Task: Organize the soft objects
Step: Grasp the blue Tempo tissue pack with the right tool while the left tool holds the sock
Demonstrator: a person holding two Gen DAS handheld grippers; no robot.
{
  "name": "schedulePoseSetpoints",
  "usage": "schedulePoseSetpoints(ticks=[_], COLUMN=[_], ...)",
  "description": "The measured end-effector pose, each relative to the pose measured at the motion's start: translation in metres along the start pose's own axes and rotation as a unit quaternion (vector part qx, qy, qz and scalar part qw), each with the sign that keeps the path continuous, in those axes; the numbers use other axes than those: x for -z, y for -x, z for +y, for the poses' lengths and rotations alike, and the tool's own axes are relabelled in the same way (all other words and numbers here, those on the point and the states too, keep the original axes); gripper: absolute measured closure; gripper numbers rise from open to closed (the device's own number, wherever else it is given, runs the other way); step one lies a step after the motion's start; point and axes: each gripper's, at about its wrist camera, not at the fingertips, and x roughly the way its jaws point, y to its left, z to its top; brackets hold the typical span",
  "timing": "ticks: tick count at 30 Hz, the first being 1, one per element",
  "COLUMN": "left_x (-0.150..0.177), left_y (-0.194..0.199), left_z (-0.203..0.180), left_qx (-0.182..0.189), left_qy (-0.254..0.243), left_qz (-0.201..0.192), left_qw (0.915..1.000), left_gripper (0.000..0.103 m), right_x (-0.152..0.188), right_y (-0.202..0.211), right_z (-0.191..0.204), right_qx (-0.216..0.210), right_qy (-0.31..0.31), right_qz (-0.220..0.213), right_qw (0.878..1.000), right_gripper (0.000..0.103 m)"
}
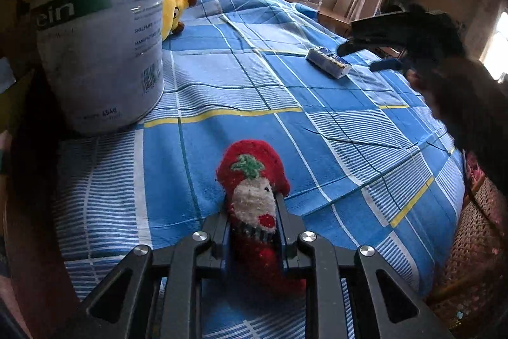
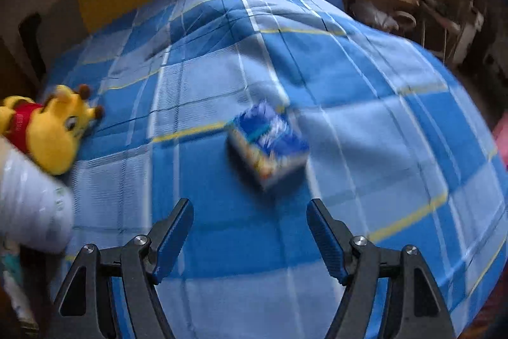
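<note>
The fuzzy red knitted sock with a white-and-green figure [image 1: 254, 202] sits at the near edge of the blue checked bedsheet [image 1: 222, 84], clenched between the pads of the left gripper [image 1: 254, 231], its rounded end sticking out ahead of the fingers. To its far left stands a tall white tin canister with printed label text [image 1: 101, 30], open at the top. Just behind the canister lies a yellow plush bear in a red shirt [image 2: 47, 129]. Well to the right, a small blue packet, perhaps tissues [image 2: 270, 145], lies flat on the sheet. The right gripper [image 2: 250, 234] hovers near that packet with its jaws spread and nothing between them.

The grip takes the sock near its middle, so the loose ends could sag and catch on the canister rim if it is dropped in there. The right wrist view is smeared; a fast reach could nudge the light packet away.

Count: one sock, one plush, one packet, one canister, two grippers.
</note>
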Motion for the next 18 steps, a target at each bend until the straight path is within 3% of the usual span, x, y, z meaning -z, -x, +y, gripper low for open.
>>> schedulePoseSetpoints(ticks=[8,13,15,18], left_x=[0.003,0.005,0.005,0.007], left_y=[0.002,0.003,0.004,0.005], left_z=[0.003,0.005,0.005,0.005], left_qx=[0.007,0.010,0.012,0.012], left_qy=[0.005,0.008,0.008,0.008], left_qz=[-0.010,-0.015,-0.017,-0.022], left_qw=[0.9999,0.9998,0.9998,0.9997], left_gripper=[0.080,0.080,0.080,0.080], right_x=[-0.041,-0.047,-0.045,-0.034], right_y=[-0.046,-0.067,-0.068,-0.055], right_z=[0.013,0.010,0.009,0.012], right_qx=[0.057,0.073,0.059,0.045], right_qy=[0.086,0.093,0.087,0.084], right_qz=[0.031,0.054,0.055,0.042], right_qw=[0.994,0.992,0.993,0.995], right_gripper=[0.028,0.028,0.040,0.043])
